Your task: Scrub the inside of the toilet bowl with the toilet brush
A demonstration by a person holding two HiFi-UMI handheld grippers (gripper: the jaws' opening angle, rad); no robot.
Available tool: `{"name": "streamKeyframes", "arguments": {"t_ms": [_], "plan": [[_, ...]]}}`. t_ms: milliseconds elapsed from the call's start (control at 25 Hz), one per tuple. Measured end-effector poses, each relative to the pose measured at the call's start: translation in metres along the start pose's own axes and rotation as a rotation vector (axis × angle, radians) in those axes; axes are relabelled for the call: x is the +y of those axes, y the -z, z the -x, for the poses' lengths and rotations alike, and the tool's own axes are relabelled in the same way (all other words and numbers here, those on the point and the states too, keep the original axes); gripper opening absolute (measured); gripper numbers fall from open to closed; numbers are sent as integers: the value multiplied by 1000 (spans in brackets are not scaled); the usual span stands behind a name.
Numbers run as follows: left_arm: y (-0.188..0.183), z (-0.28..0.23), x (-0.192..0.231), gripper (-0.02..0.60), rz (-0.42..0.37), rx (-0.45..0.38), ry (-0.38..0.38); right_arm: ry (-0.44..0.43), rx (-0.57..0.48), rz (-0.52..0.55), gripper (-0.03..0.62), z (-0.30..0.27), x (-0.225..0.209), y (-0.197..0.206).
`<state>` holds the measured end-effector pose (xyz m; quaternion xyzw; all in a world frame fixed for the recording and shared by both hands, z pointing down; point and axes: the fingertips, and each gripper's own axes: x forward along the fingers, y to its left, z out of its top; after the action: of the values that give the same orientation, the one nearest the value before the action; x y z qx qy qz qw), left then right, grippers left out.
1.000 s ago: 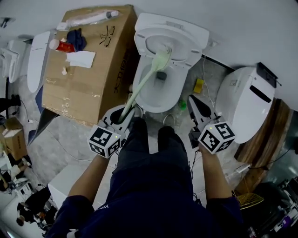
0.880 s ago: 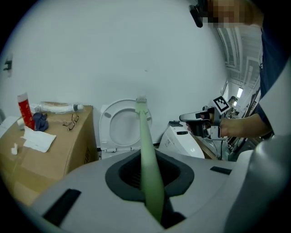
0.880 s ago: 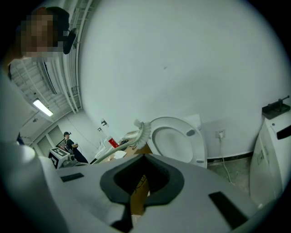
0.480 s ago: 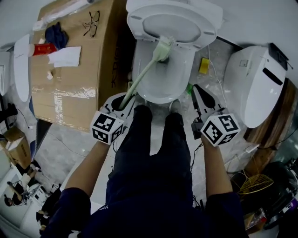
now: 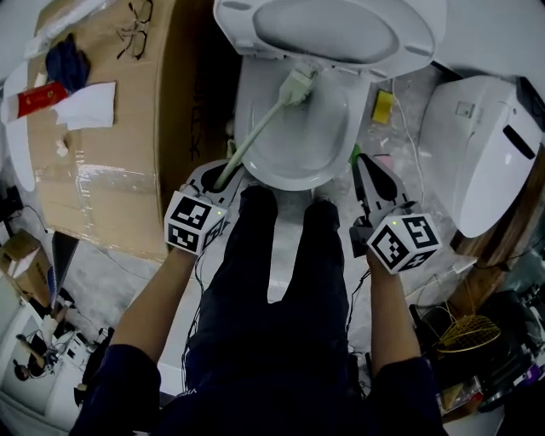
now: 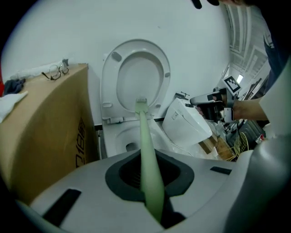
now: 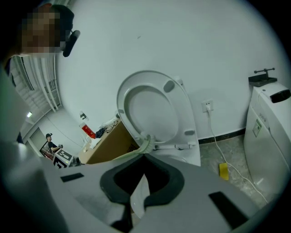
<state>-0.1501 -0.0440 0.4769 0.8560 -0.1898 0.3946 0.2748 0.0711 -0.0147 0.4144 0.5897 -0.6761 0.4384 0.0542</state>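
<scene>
The white toilet bowl (image 5: 341,128) stands at the top centre with its seat and lid (image 5: 328,30) raised. A pale green toilet brush (image 5: 260,128) slants from my left gripper (image 5: 223,177) up to the back of the bowl, where its head (image 5: 298,85) sits just below the seat hinge. My left gripper (image 6: 152,195) is shut on the brush handle (image 6: 146,150); the brush head (image 6: 141,102) shows in front of the raised seat. My right gripper (image 5: 366,166) hovers right of the bowl, shut with nothing in it. In the right gripper view (image 7: 136,205) the brush head (image 7: 144,144) shows at the bowl's rim.
A large cardboard box (image 5: 94,145) stands left of the toilet, with glasses (image 5: 136,17), a dark cloth and paper on top. A second white toilet (image 5: 485,145) is on the right. A yellow item (image 5: 383,106) and a cable lie between them. The person's legs (image 5: 281,281) stand before the bowl.
The head view has moved closer over the toilet, so bowl and box fill more of the frame. The brush head stays at the back of the bowl. Both grippers keep their state.
</scene>
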Motion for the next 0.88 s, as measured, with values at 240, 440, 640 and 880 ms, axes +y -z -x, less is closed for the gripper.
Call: {"name": "streamKeyframes", "arguments": {"t_ms": [240, 440, 640, 880], "plan": [[38, -39, 17, 60, -5, 83, 3, 22, 20, -11, 0, -24, -22, 27], [60, -68, 29, 60, -24, 128, 6, 36, 49, -21, 0, -41, -37, 57], [76, -94, 38, 60, -49, 169, 4, 41, 88, -27, 0, -50, -55, 88], [88, -123, 54, 60, -79, 243, -34, 47, 104, -44, 0, -51, -73, 111]]}}
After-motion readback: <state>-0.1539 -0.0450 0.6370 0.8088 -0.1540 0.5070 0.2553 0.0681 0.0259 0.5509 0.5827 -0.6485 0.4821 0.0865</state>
